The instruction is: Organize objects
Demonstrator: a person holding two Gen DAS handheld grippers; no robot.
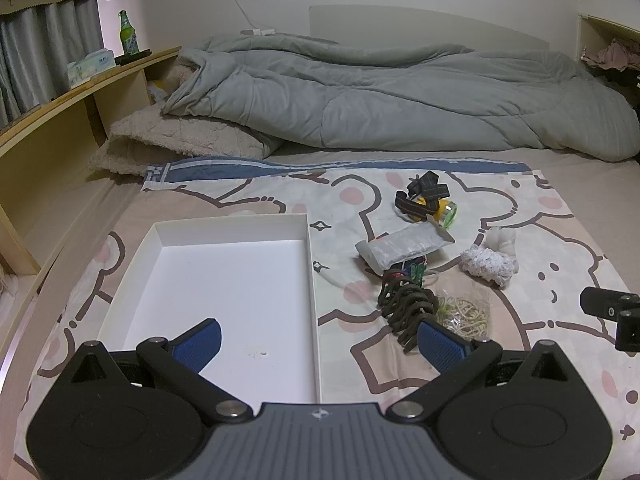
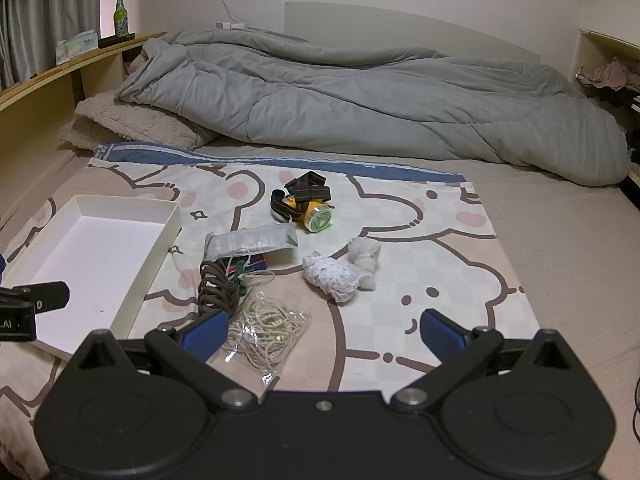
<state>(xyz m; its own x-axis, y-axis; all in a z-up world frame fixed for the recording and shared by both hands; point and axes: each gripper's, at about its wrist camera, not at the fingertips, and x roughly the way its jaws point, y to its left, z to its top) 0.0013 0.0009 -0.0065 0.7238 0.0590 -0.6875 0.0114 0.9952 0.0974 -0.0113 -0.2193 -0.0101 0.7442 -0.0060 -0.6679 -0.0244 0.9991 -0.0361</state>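
A shallow white box (image 1: 308, 248) (image 2: 168, 232) lies open on a cartoon-print cloth on the bed. To its right lies a loose pile: a yellow headlamp (image 1: 430, 202) (image 2: 310, 210), a grey foil packet (image 1: 400, 246) (image 2: 248, 242), a dark brown cord bundle (image 1: 404, 306) (image 2: 216, 288), a clear bag of rubber bands (image 1: 466, 312) (image 2: 266, 330), a white net ball (image 1: 486, 266) (image 2: 330, 278) and a pale knotted cloth (image 1: 500, 238) (image 2: 366, 258). My left gripper (image 1: 320, 342) hangs open over the box's right wall. My right gripper (image 2: 324, 332) stands open over the rubber-band bag, nothing between its fingers.
A crumpled grey duvet (image 1: 380, 92) and a beige fleece blanket (image 1: 180, 140) fill the far half of the bed. A wooden shelf (image 1: 60, 120) with a green bottle (image 1: 127, 34) and a tissue pack runs along the left. Clothes lie in a cubby (image 2: 612, 74) at the right.
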